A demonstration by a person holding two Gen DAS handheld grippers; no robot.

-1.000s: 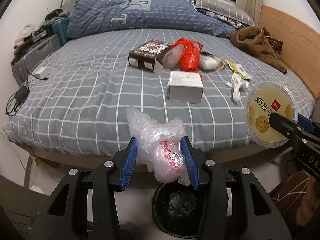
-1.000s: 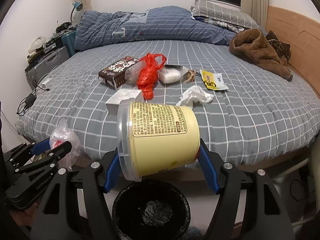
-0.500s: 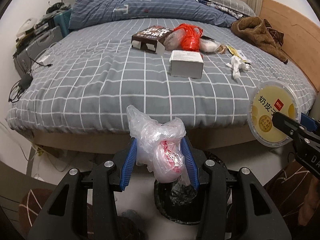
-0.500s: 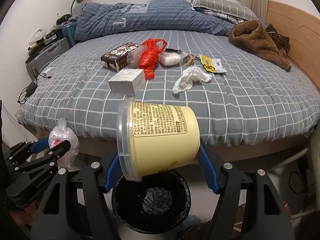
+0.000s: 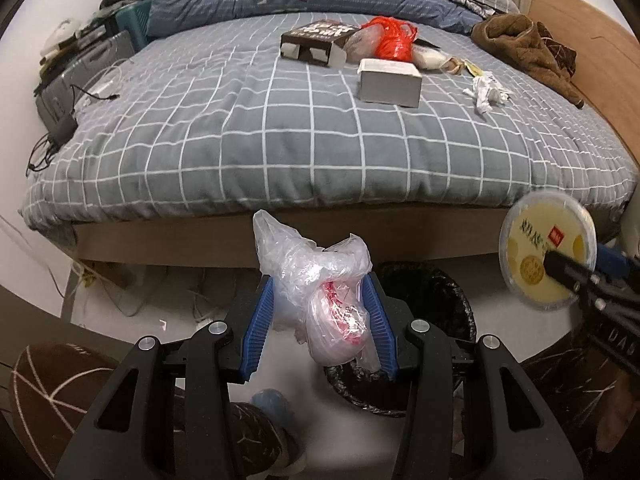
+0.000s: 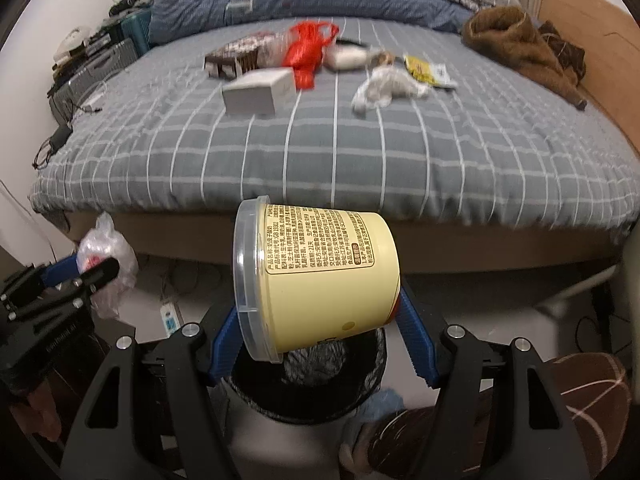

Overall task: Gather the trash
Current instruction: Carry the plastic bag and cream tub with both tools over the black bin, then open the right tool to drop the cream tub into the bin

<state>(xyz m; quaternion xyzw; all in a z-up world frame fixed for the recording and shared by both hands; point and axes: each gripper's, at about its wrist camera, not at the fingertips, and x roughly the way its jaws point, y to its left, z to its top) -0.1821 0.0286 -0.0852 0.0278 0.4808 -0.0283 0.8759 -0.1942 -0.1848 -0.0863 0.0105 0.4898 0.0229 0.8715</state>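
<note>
left tongs [image 5: 320, 324] clamped on plastic bag [image 5: 320, 296]; right tongs [image 6: 320, 340] clamped on yellow tub [image 6: 320, 276]; both above black bin [image 6: 308, 384]

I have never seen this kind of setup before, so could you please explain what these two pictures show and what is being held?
There is no robot here: a person holds a two-finger grabbing tool in each hand, and each tool carries a wide-angle camera looking forward along its fingers. One picture comes from the left tool, the other from the right.

The left gripper is closed on a crumpled clear plastic bag. The right gripper is closed on a yellow tub lying on its side, lid on. Both hang over a black bin on the floor in front of a bed.

On the bed lie more bits: a white box, a dark carton, a red bag, a crumpled tissue and a yellow packet.
</note>
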